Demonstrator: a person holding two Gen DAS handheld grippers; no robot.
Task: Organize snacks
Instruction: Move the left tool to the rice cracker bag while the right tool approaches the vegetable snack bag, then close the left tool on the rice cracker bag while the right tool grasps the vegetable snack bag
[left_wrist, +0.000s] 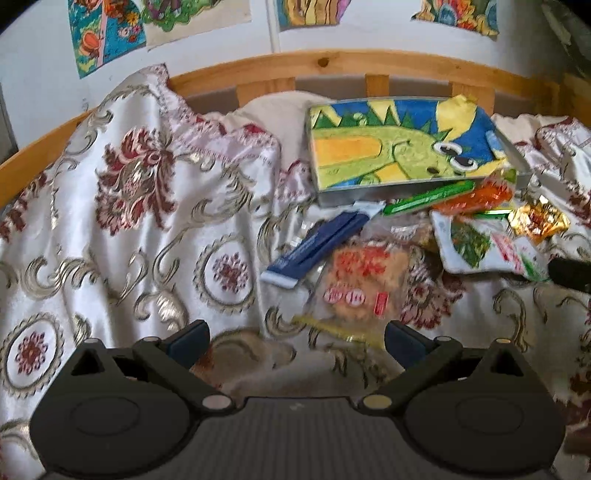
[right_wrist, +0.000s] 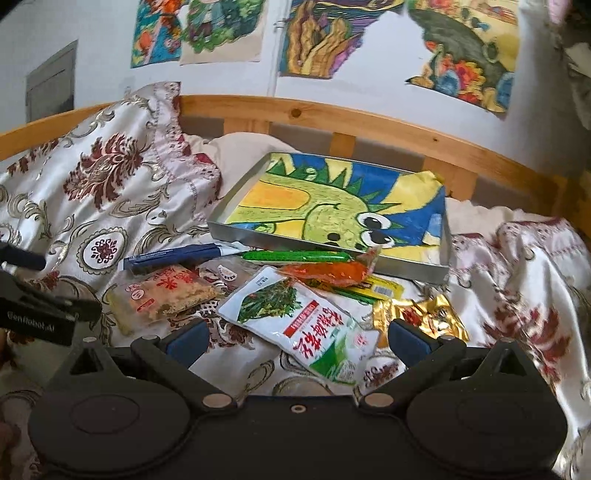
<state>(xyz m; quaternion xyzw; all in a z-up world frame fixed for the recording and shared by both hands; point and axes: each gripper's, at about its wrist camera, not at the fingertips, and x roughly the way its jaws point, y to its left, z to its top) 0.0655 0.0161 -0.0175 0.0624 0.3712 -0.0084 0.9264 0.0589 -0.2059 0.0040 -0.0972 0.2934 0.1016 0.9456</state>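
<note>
Nearest my right gripper (right_wrist: 295, 338) lies the white pouch with green vegetables (right_wrist: 301, 325), its lower end between the two fingers, which stand wide apart and hold nothing. I judge it the easiest first pick, since it sits on top of the pile and nothing pins it.

My left gripper (left_wrist: 295, 338) is likewise spread and empty, hovering just short of the clear packet of rice crackers (left_wrist: 364, 291), whose near edge points toward the gap between the fingers.

Both sit in a loose heap just in front of the metal tray (right_wrist: 325, 254). Touching the tray's front edge are a green stick pack (right_wrist: 295, 255) and an orange wrapper (right_wrist: 328, 272); the blue bar (right_wrist: 173, 256) lies off its front left corner, and a gold foil packet (right_wrist: 421, 314) off its front right.

That tray rests tilted on the rumpled floral bedspread (left_wrist: 122, 206), lined with a crocodile drawing (right_wrist: 340, 210) and holding no snacks yet, so I take it as the place everything goes. Behind it runs the wooden bed rail (right_wrist: 369, 125).

Soft bedding means packets may slide when nudged.
</note>
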